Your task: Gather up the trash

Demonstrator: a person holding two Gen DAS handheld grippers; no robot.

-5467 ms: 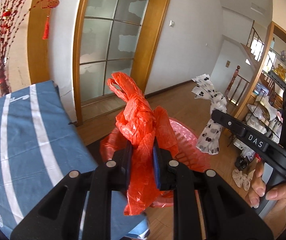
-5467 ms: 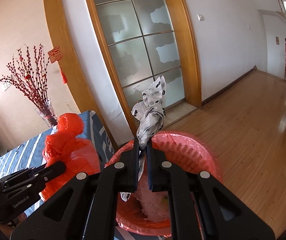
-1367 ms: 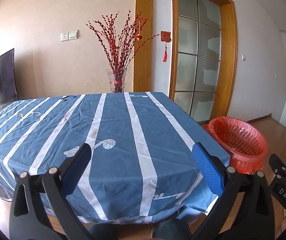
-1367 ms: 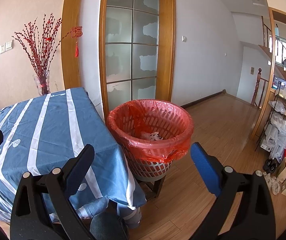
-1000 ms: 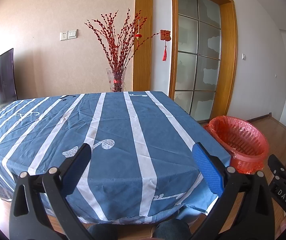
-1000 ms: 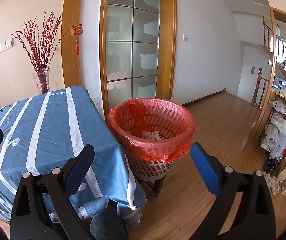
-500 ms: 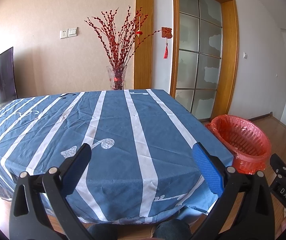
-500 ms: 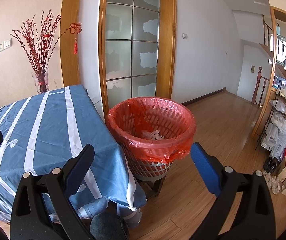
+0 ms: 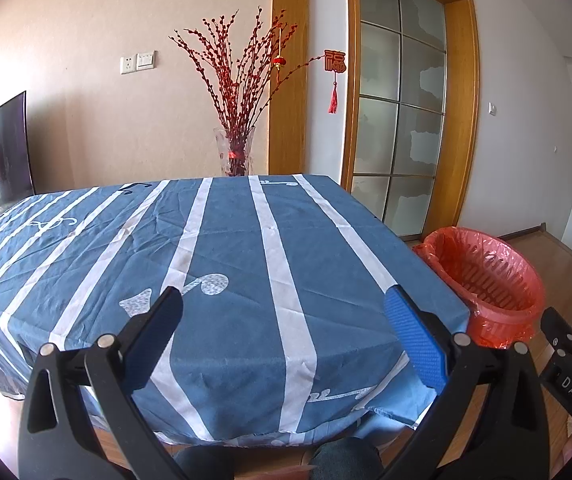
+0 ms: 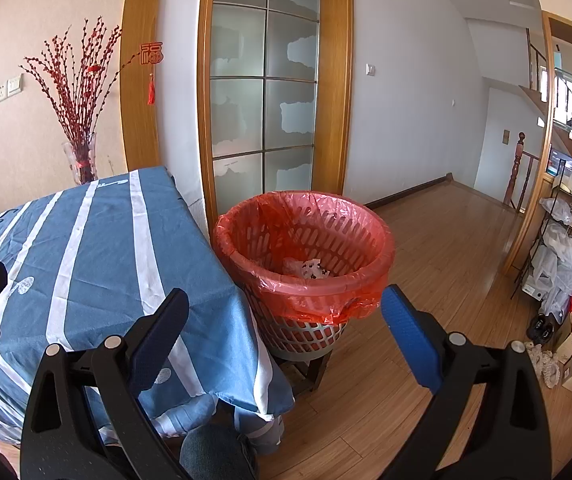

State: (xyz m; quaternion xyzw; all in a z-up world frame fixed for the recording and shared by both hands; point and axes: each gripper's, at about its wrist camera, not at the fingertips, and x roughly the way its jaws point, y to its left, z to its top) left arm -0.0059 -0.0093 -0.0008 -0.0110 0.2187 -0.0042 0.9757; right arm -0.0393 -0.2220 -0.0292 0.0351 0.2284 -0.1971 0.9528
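1. The left hand-held gripper (image 9: 284,326) is wide open and holds nothing.
2. The right hand-held gripper (image 10: 284,322) is too.
3. Trash (image 10: 306,267) lies inside the bin (image 10: 304,256), beside the bench (image 9: 222,256).
4. A careless swing could tip the bin.

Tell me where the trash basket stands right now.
In the right wrist view, the trash basket stands centre frame on the wooden floor, beside the table's right edge, before the glass door.

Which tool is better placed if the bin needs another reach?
Right, probably. The right tool is open and faces the bin squarely; the left tool faces the table.
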